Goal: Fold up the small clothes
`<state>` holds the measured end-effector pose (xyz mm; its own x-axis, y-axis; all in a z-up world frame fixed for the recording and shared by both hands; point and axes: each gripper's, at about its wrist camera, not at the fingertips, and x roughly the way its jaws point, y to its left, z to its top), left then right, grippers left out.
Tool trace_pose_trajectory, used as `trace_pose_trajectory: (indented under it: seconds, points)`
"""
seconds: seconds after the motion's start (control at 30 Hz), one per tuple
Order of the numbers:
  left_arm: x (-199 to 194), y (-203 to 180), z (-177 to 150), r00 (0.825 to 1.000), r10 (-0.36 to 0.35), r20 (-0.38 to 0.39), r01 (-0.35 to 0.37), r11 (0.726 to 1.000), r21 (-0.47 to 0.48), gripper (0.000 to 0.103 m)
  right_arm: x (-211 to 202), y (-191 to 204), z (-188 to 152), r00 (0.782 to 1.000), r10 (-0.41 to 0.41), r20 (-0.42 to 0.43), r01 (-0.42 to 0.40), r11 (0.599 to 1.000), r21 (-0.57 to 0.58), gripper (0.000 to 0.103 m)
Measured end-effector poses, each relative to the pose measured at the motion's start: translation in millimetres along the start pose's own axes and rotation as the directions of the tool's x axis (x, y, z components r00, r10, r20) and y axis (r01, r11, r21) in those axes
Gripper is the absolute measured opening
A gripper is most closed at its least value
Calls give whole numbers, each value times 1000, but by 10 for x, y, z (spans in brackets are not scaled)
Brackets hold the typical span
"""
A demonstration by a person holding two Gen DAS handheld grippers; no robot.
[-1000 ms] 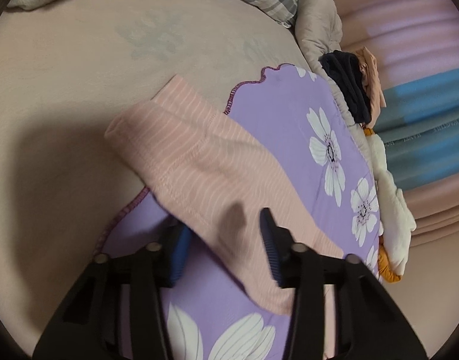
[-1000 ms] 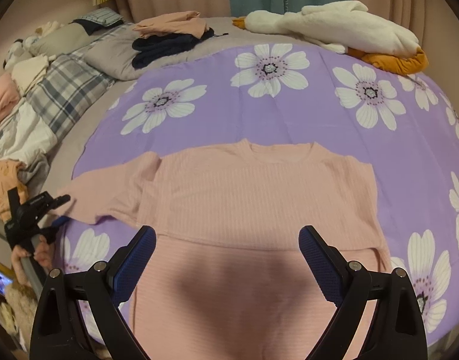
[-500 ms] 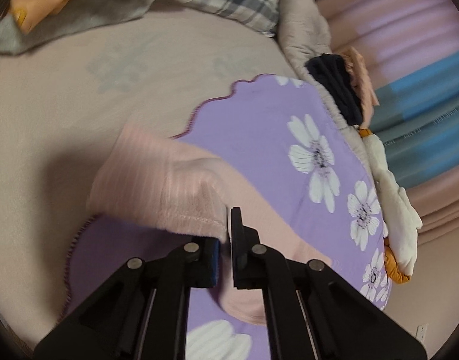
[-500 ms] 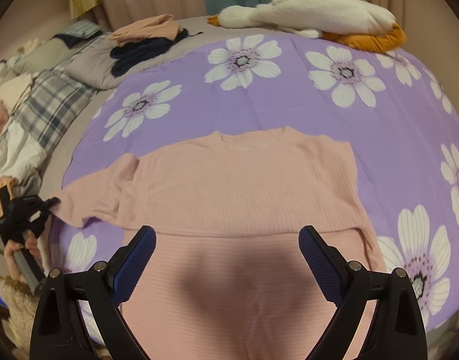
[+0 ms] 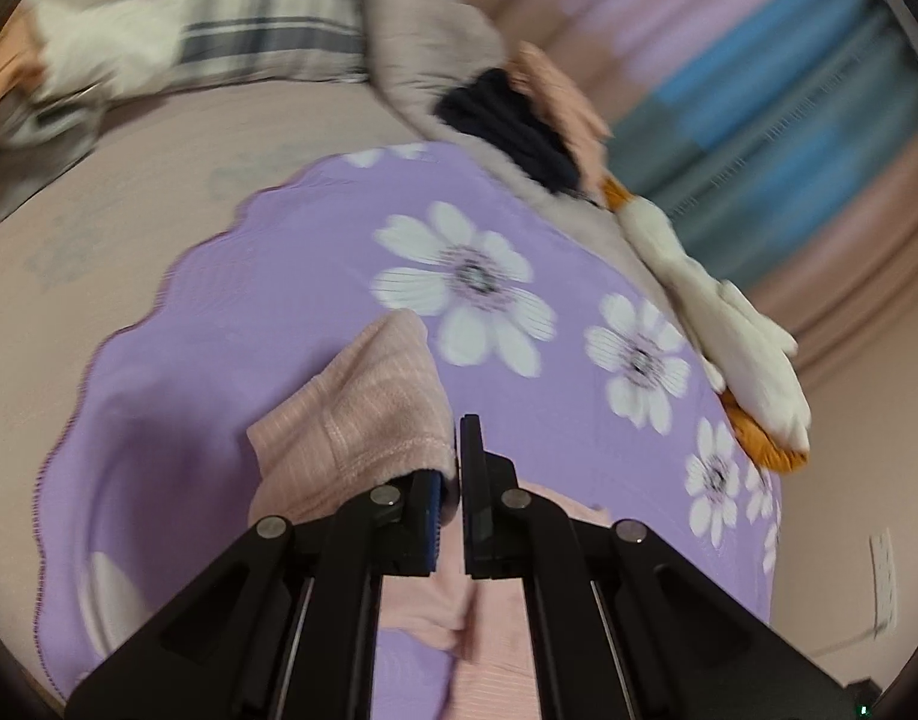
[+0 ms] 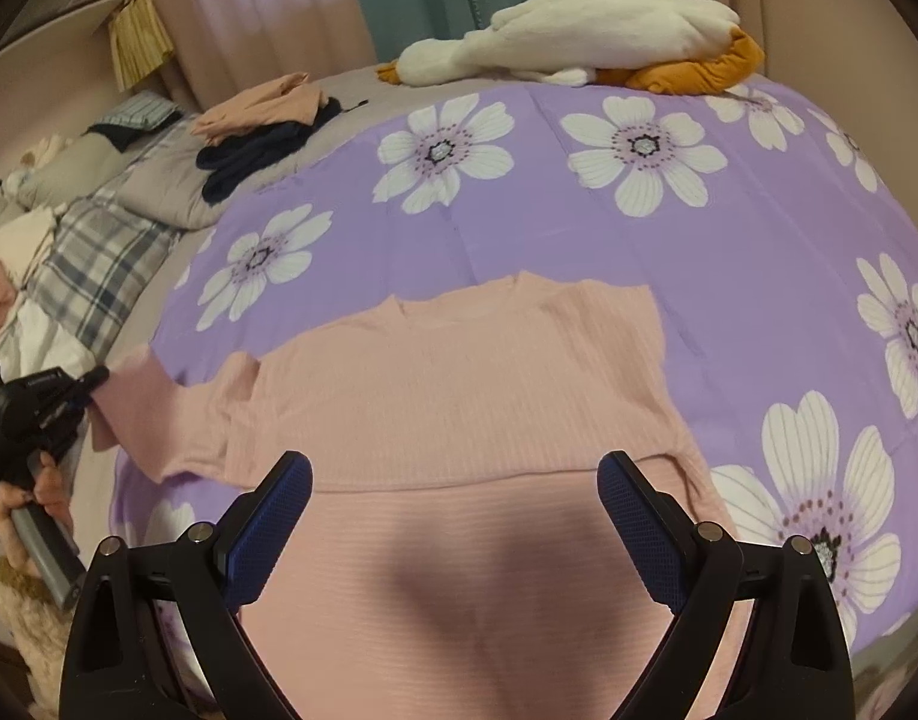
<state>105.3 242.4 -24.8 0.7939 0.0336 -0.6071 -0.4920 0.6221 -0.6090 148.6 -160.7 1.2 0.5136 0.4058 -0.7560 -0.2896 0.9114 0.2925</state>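
Left gripper (image 5: 459,468): jaws pinched on sleeve cuff (image 5: 363,414) — cuff bunched just left of its tips.
Pink top (image 6: 459,396): flat on purple floral blanket (image 6: 729,228), directly under right gripper.
Right gripper (image 6: 453,501): 2 fingers spread wide — holding nothing.

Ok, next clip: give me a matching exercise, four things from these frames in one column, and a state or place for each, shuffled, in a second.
Things:
1. left gripper
2. right gripper
3. pink top
4. plush goose

States or places:
A. fingers spread wide, holding nothing
B. at the far edge of the bed
C. shut on the sleeve cuff
D. spread on the purple flowered blanket

Pairs: 1-C, 2-A, 3-D, 4-B
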Motion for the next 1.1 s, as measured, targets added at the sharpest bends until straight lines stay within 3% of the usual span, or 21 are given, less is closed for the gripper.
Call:
trace_pose_trajectory:
  seconds: [0.27, 0.57, 0.83, 1.1]
  points:
    - [127, -603, -320, 992, -94, -82, 105, 984, 143, 1, -68, -146, -16, 1000, -3, 18, 3, 999, 34, 95]
    - [431, -1056, -863, 964, -137, -228, 196, 945, 262, 1, -70, -302, -44, 1000, -14, 16, 13, 997, 71, 95]
    - [722, -1268, -1362, 917, -163, -365, 274, 922, 275, 2, -21, -446, -55, 1000, -20, 3, 20, 994, 104, 95]
    - [1091, -1149, -1782, 866, -100, -490, 252, 934, 253, 2, 101, -590, -109, 999, -15, -36, 19, 992, 126, 95]
